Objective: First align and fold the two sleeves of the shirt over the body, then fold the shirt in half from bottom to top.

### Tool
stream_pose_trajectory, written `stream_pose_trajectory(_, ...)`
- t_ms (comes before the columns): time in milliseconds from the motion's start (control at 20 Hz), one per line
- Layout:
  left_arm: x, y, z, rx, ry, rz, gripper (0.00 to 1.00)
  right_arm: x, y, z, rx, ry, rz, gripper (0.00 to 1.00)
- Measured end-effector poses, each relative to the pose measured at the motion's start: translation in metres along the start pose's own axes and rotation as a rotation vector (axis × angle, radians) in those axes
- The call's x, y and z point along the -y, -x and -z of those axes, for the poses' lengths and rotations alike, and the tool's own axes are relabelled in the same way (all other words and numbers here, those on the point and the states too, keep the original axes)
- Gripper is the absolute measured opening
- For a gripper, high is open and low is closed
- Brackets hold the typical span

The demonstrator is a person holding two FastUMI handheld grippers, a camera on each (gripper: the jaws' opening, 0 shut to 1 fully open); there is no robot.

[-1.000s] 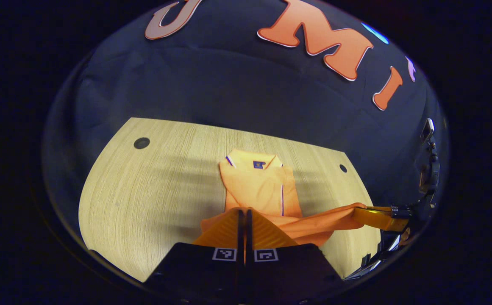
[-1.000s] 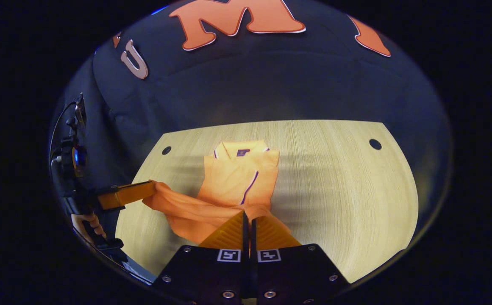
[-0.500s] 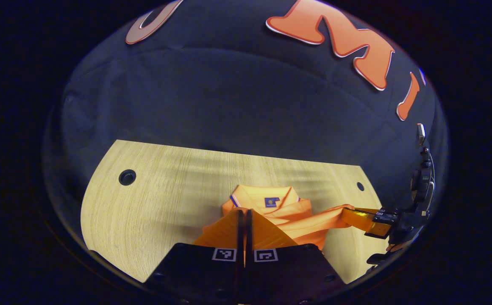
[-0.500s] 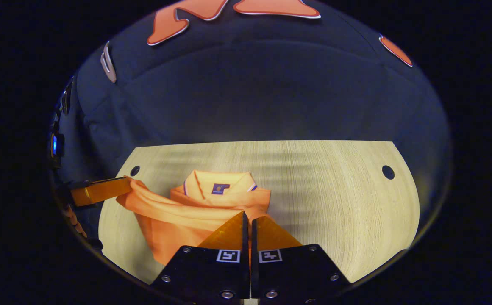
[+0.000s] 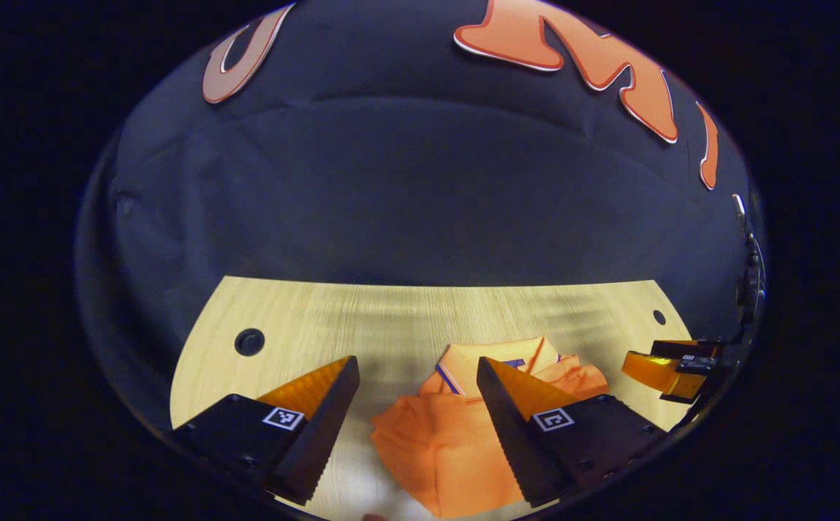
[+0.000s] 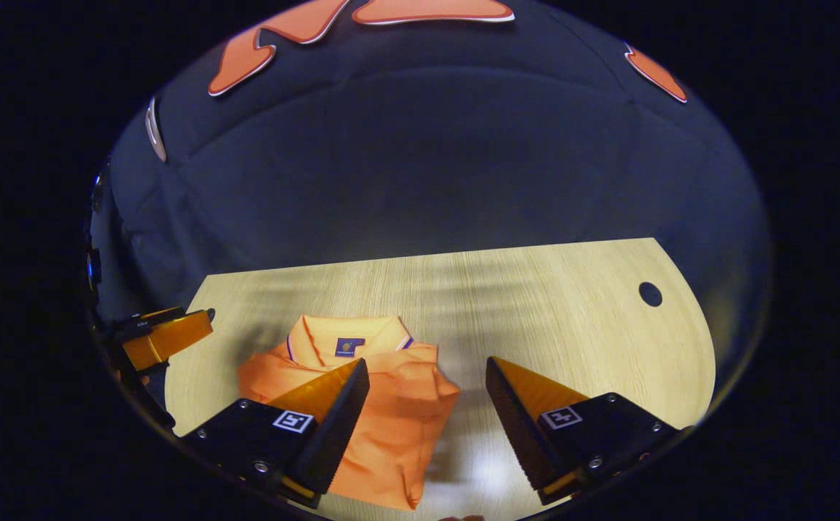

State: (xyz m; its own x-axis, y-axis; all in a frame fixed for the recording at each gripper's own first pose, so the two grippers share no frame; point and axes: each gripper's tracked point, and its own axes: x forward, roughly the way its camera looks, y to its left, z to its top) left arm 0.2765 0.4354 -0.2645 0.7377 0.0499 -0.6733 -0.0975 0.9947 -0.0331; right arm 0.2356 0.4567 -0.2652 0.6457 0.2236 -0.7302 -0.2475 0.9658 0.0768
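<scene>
The shirt (image 6: pixel 383 405) lies folded in half on the table (image 6: pixel 571 318), collar at the far end. Both the left tongs (image 5: pixel 416 376) and the right tongs (image 6: pixel 427 376) hang wide open above its near edge, gripping nothing. The fold looks complete, so pulling straight back should clear it.

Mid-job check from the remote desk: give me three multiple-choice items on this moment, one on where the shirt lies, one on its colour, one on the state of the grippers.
1. Where does the shirt lie?
A. On the wooden table
B. Hanging from the right gripper
C. On the floor

2. What colour is the shirt?
A. Blue
B. Orange
C. White

3. How do the left gripper and the right gripper stand?
A. Both open
B. Both shut on the shirt
C. One open, one shut

Answers: 1 A, it rests folded on the tabletop with its collar showing; 2 B, the cloth is orange with dark trim; 3 A, each pair of fingers is spread wide, off the cloth.
</scene>
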Motion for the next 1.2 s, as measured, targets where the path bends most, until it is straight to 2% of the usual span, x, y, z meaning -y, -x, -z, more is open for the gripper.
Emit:
stream_pose_trajectory(300, 0.002, 0.050, -0.030, 0.099, 0.013, 0.003, 0.99, -0.012, 0.048, -0.023, 0.083, 0.021, -0.015, 0.98)
stream_pose_trajectory(550, 0.005, 0.134, -0.079, 0.286, 0.003, -0.020, 0.98, -0.020, 0.122, -0.049, 0.216, 0.051, -0.032, 0.98)
stream_pose_trajectory(800, 0.012, 0.222, -0.104, 0.423, 0.031, -0.013, 0.98, -0.022, 0.196, -0.069, 0.360, 0.062, -0.043, 0.98)
stream_pose_trajectory(900, 0.012, 0.256, -0.112, 0.470, 0.039, -0.021, 0.98, -0.020, 0.224, -0.074, 0.426, 0.100, -0.021, 0.98)
stream_pose_trajectory(1000, 0.009, 0.288, -0.111, 0.518, 0.038, -0.040, 0.98, -0.023, 0.250, -0.073, 0.486, 0.146, -0.008, 0.98)
stream_pose_trajectory(1200, 0.000, 0.328, -0.088, 0.541, 0.017, -0.069, 0.98, -0.028, 0.294, -0.051, 0.542, 0.182, -0.018, 0.99)
